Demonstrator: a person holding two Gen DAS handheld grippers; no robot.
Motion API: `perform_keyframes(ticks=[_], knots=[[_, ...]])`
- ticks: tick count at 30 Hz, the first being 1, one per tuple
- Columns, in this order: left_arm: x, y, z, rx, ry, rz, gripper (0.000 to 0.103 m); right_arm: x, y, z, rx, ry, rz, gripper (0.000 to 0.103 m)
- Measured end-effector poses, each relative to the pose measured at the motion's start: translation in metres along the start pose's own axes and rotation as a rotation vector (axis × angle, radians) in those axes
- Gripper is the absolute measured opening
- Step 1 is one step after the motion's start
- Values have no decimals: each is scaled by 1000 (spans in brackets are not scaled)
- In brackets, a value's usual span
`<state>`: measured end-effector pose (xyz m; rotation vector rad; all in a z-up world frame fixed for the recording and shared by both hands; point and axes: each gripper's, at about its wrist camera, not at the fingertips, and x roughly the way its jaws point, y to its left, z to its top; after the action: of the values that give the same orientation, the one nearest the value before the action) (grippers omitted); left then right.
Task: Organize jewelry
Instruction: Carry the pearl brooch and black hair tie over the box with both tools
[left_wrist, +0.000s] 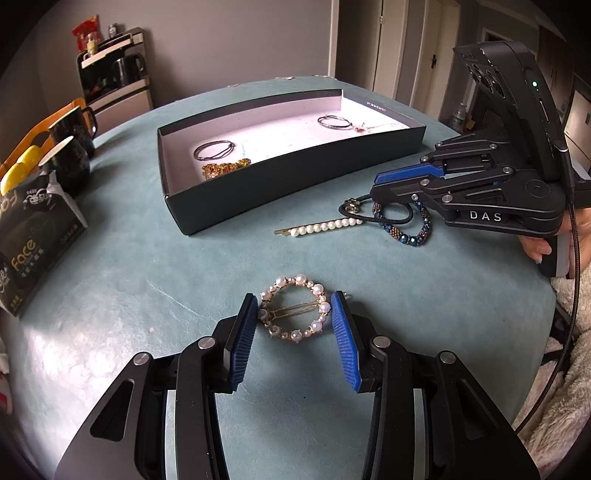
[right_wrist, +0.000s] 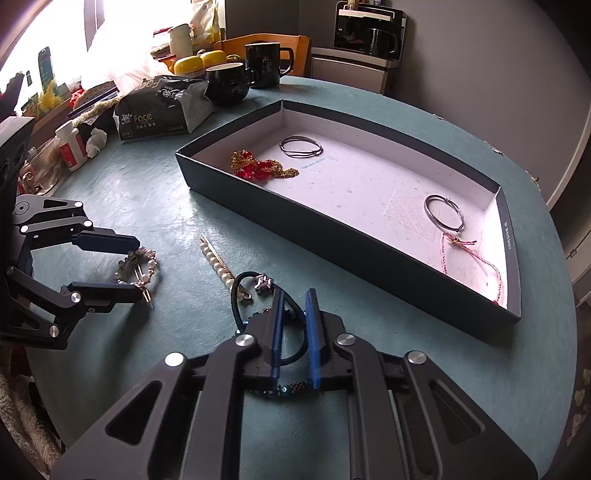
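Observation:
A round pearl hair clip (left_wrist: 294, 308) lies on the teal table between the open fingers of my left gripper (left_wrist: 294, 308); the pads are beside it, not clamped. It also shows in the right wrist view (right_wrist: 138, 269). My right gripper (right_wrist: 294, 295) hovers half open over a black hair tie (right_wrist: 245, 291) and a blue beaded bracelet (left_wrist: 406, 230). A straight pearl hairpin (left_wrist: 321, 226) lies beside them. The dark open box (left_wrist: 295, 184) holds two thin hoops, a gold-and-red chain (right_wrist: 258, 168) and a pink cord bracelet (right_wrist: 469, 258).
Two dark mugs (left_wrist: 70, 147), a black tissue pack (left_wrist: 29, 229) and yellow-lidded jars (right_wrist: 195, 62) crowd the table's left edge. A pill bottle (right_wrist: 72, 146) and clutter lie beyond. A kettle stand (left_wrist: 118, 74) is by the wall.

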<state>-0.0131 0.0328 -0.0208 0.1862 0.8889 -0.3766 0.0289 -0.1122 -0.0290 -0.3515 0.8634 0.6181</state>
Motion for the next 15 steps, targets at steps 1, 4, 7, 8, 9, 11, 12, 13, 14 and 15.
perform_keyframes(ticks=[1,4,7,8,9,11,12,13,14,15], knots=[[0,0,0,-1,0,-1,43,0,1,0,-4,1,-4,2],[0,1,0,-3,0,-4,43,-1,1,0,-2,-4,0,2],[0,1,0,-5,0,-6,43,-7,0,1,13,-28,10,2],[0,1,0,-5,0,-6,43,-10,0,2,15,-38,15,2],[0,1,0,-5,0,-6,43,-13,-1,2,18,-49,16,2],[0,1,0,-6,-1,-8,43,-20,-2,3,23,-67,18,2],[0,2,0,-7,-2,-8,43,-23,-3,4,26,-77,17,2],[0,2,0,-8,-3,-10,43,-26,-3,5,28,-85,15,2],[-1,3,0,-11,-3,-13,43,-29,-4,6,31,-95,13,2],[-1,4,0,-15,-5,-18,43,-32,-5,7,33,-103,14,2]])
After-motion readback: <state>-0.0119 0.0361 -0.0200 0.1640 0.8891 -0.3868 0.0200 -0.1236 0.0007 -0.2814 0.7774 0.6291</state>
